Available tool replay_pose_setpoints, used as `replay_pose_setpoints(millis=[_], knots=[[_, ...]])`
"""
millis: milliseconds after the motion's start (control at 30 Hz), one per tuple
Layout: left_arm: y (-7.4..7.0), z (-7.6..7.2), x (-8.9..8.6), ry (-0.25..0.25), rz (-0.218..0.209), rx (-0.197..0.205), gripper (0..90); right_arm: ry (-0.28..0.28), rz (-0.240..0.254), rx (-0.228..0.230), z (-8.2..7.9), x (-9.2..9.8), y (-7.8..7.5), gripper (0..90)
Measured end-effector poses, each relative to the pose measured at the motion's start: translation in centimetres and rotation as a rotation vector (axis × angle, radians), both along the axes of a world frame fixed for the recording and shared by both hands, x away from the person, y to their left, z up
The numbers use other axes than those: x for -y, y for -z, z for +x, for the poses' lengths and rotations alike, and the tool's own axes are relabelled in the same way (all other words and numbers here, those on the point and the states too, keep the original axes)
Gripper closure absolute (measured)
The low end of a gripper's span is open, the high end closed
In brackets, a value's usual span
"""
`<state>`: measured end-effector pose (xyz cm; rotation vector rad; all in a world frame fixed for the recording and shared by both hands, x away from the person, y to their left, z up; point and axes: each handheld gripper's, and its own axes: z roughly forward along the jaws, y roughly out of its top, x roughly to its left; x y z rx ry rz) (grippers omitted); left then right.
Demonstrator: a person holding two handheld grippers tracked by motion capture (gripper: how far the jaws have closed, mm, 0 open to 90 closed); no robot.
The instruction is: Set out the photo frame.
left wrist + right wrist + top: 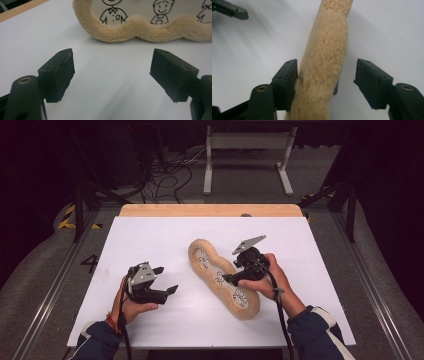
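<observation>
Table (150, 235) is covered by a white sheet, with a strip of bare wood seen along its far edge. Floor beyond is crossed by dark cables (165, 177), and a grey metal frame (247, 150) is stood at the back.

Plush mat (220, 277), tan and fleecy with a wavy rim, is laid diagonally right of the table's centre, running from far-left to near-right. Its pale inner panel is printed with line-drawn cartoon figures. In the left gripper view the mat (150, 30) is seen lying flat ahead of the jaws, well apart from them; two figures and part of a third are shown on its panel.

Right gripper (229, 279) is held over the mat's right rim, about midway along it. In the right gripper view its jaws are spread wide around the fleecy rim (324, 62): the left pad (287, 82) is touched by the pile, the right pad is stood clear with white sheet showing in the gap, so nothing is clamped.

Left gripper (167, 280) is held above the sheet left of the mat, pointed toward it. Its jaws are spread wide, with bare white sheet between the pads (60, 75); nothing is gripped.
</observation>
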<state>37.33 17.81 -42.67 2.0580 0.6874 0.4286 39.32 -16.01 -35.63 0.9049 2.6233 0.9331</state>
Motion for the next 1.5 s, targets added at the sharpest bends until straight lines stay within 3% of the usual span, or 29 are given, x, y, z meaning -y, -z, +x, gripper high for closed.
replay_pose_setpoints(millis=[100, 133, 233, 433, 667, 767, 833, 867, 967, 1167, 1300, 1400, 1500], knots=[[-0.1, 1.1, 0.2, -0.007, -0.004, -0.002, 19.4, 0.009, 0.027, 0.069, -1.6, 1.0, -0.4, 30.1], [-0.1, 1.1, 0.2, -0.007, -0.004, -0.002, 19.4, 0.009, 0.027, 0.069, -1.6, 1.0, -0.4, 30.1], [-0.1, 2.5, 0.9, -0.018, 0.007, -0.005, 19.4, 0.03, 0.108, 0.161, -4.3, 3.0, -1.3, 29.6], [-0.1, 4.6, 1.7, -0.041, 0.006, -0.015, 20.6, 0.071, 0.164, 0.2, -7.1, 5.2, -0.5, 30.0], [0.1, 7.7, 2.9, -0.074, -0.008, -0.031, 23.2, 0.166, 0.234, 0.219, -10.5, 7.7, 2.3, 30.7], [0.5, 8.5, 3.5, -0.087, -0.013, -0.02, 25.9, 0.184, 0.252, 0.215, -11.1, 8.1, 2.8, 32.3], [1.1, 9.0, 4.1, -0.087, 0.004, -0.033, 26.3, 0.201, 0.258, 0.21, -11.7, 8.4, 3.6, 36.3], [1.4, 9.4, 4.3, -0.089, 0.0, -0.058, 26.0, 0.198, 0.259, 0.211, -12.0, 8.4, 4.0, 37.5], [1.9, 10.4, 4.4, -0.107, -0.033, -0.09, 28.3, 0.208, 0.286, 0.197, -12.4, 8.6, 4.7, 41.6], [2.4, 11.2, 4.7, -0.085, -0.077, -0.097, 29.1, 0.196, 0.27, 0.221, -13.1, 8.0, 4.8, 47.6], [2.8, 11.3, 4.9, -0.041, -0.116, -0.13, 29.4, 0.174, 0.25, 0.194, -13.2, 7.3, 5.2, 46.5], [3.0, 11.3, 5.6, -0.014, -0.089, -0.132, 30.0, 0.162, 0.225, 0.187, -13.2, 6.8, 5.7, 49.5], [3.1, 11.2, 5.9, 0.001, -0.095, -0.132, 37.9, 0.167, 0.224, 0.18, -13.1, 6.5, 5.9, 53.6]])
